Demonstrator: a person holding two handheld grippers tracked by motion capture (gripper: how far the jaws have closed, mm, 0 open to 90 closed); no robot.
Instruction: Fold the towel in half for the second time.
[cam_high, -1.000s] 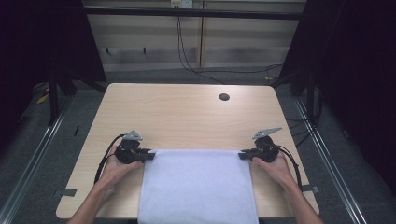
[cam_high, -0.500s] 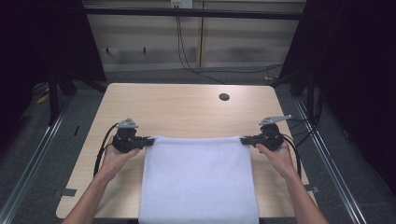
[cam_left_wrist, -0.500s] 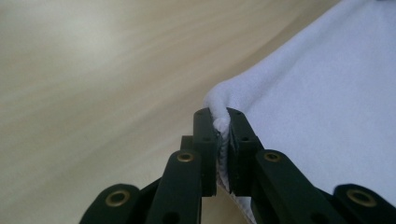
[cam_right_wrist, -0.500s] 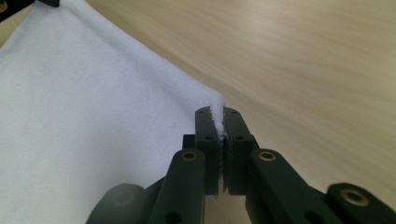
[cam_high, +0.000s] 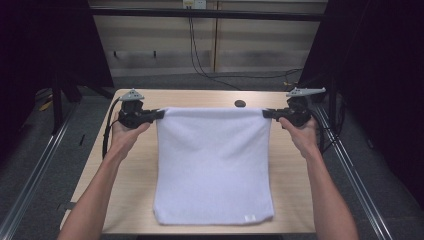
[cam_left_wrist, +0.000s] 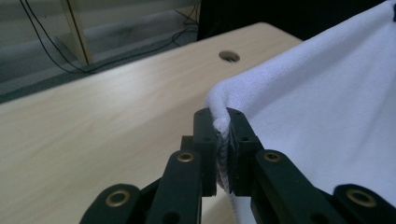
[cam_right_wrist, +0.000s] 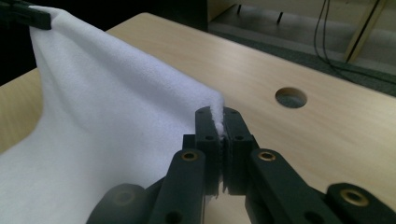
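A white towel (cam_high: 215, 160) is stretched between my two grippers, its far edge lifted above the wooden table (cam_high: 200, 98) and its near edge resting by the table's front. My left gripper (cam_high: 159, 114) is shut on the towel's far left corner; the left gripper view shows the jaws (cam_left_wrist: 222, 126) pinching the folded hem of the towel (cam_left_wrist: 317, 102). My right gripper (cam_high: 267, 113) is shut on the far right corner, where the cloth (cam_right_wrist: 107, 116) is squeezed between the jaws (cam_right_wrist: 217, 123). The left gripper (cam_right_wrist: 23, 16) shows far off in the right gripper view, holding the other corner.
A round cable hole (cam_high: 240, 103) lies in the table just beyond the towel's raised edge, also seen as a hole (cam_left_wrist: 229, 56) and a hole (cam_right_wrist: 291, 97) in the gripper views. Metal rails run along both table sides. A small label (cam_high: 250, 218) marks the towel's near right corner.
Both hands have risen and moved away from the person, carrying the towel's far edge up off the table. The towel now hangs taut between the grippers instead of lying flat.
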